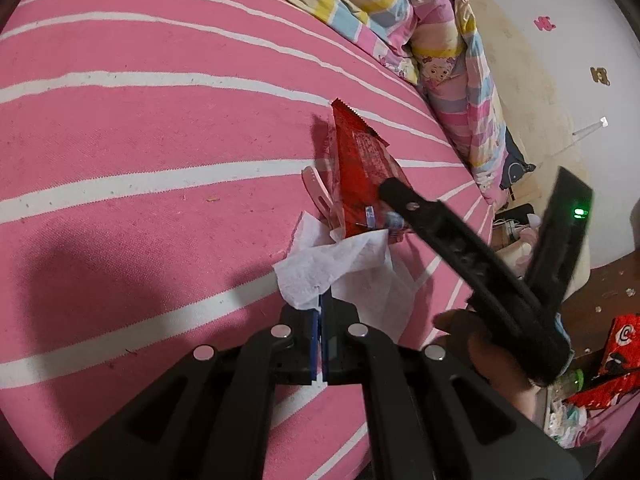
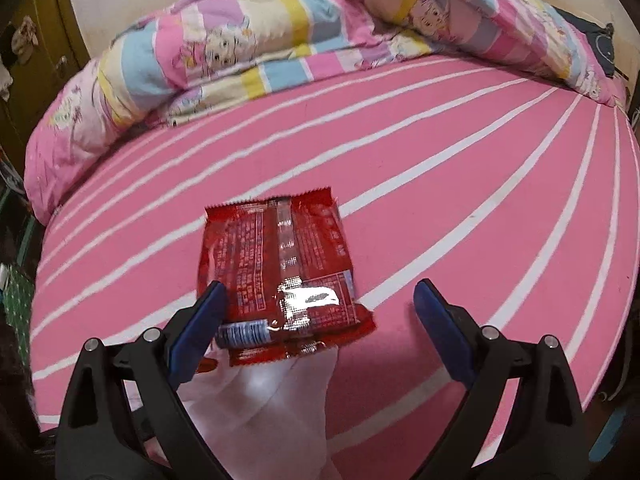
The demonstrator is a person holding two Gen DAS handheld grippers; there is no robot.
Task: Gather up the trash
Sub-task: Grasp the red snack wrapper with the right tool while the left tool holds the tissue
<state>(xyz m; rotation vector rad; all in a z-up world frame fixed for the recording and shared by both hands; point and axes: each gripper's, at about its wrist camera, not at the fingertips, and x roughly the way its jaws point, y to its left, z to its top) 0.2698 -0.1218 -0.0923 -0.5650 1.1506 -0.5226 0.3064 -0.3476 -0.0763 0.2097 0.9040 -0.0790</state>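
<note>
A crumpled white tissue (image 1: 340, 264) lies on the pink striped bed (image 1: 140, 160), and my left gripper (image 1: 320, 306) is shut on its near edge. A red snack wrapper (image 1: 360, 168) rests on the tissue's far end, beside a small pink clip (image 1: 318, 190). In the right wrist view the red wrapper (image 2: 280, 268) lies between the fingers of my right gripper (image 2: 320, 304), which is open; its left blue pad (image 2: 200, 328) touches the wrapper's edge. The white tissue (image 2: 272, 400) runs under the wrapper toward the camera. The right gripper (image 1: 480, 188) also shows in the left wrist view, reaching in from the right.
A bunched cartoon quilt (image 2: 240, 48) fills the far side of the bed (image 2: 480, 200). The bed's edge drops to a brown floor at the right, where a red bag (image 1: 616, 364) and clutter sit. A hand (image 1: 500, 364) holds the right gripper.
</note>
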